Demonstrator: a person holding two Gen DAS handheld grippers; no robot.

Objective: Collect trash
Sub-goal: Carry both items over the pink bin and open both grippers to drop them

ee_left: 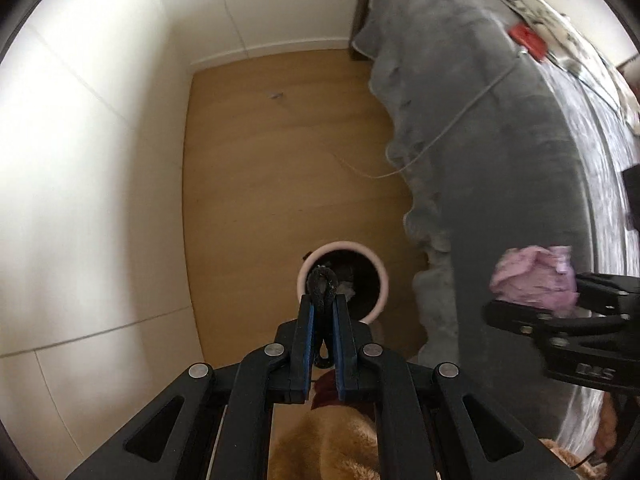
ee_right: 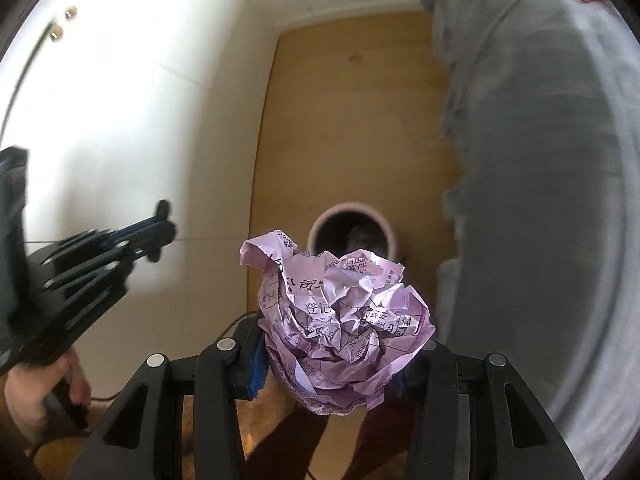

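My left gripper [ee_left: 323,300] is shut on a black loop of cord [ee_left: 321,282], held high above a round pink-rimmed trash bin [ee_left: 382,276] on the wooden floor. The bin's dark inside holds some trash. My right gripper [ee_right: 332,354] is shut on a crumpled ball of purple printed paper [ee_right: 340,328], also above and short of the bin [ee_right: 390,236]. The right gripper with the paper ball [ee_left: 534,280] shows at the right of the left wrist view. The left gripper [ee_right: 160,232] shows at the left of the right wrist view.
A bed with a grey blanket [ee_left: 500,140] fills the right side, a thin cable [ee_left: 440,136] hanging over it to the floor. A red object [ee_left: 527,42] lies on the bed. White cabinet panels [ee_left: 100,160] line the left. A narrow strip of wooden floor [ee_left: 280,140] runs between.
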